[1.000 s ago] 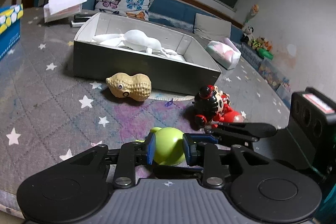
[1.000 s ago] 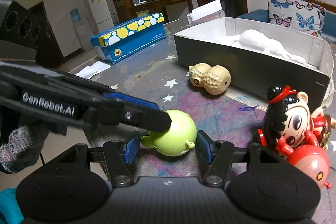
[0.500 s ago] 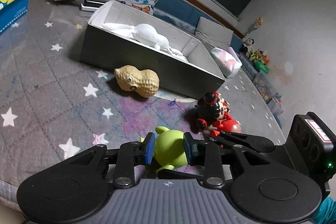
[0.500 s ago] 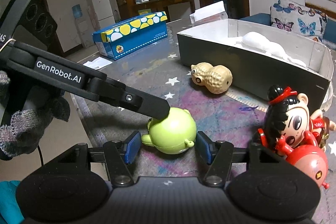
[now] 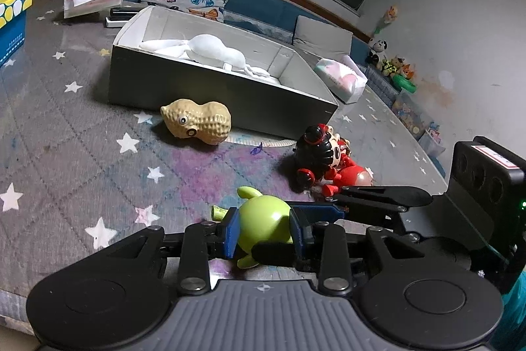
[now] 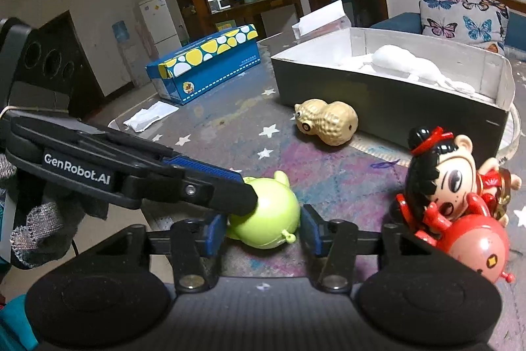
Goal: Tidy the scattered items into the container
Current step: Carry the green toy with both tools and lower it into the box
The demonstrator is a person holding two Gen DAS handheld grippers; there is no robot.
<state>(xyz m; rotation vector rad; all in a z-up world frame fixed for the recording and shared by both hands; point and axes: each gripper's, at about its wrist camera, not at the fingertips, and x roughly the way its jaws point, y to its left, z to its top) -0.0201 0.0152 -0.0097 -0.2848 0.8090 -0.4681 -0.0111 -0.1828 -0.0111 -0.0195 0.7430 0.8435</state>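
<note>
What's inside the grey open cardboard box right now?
The grey open cardboard box holds a white moulded figure lying along its white-lined floor. The near wall hides the floor strip just behind it, so anything low there cannot be seen. No other toy shows inside.

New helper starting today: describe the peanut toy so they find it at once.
Start at the large grey box on the star-patterned table cover. Beside its long outer wall lies the peanut toy. Unlike the green toy and red doll nearby, it is tan, pitted and two-lobed, with round eyes.
</note>
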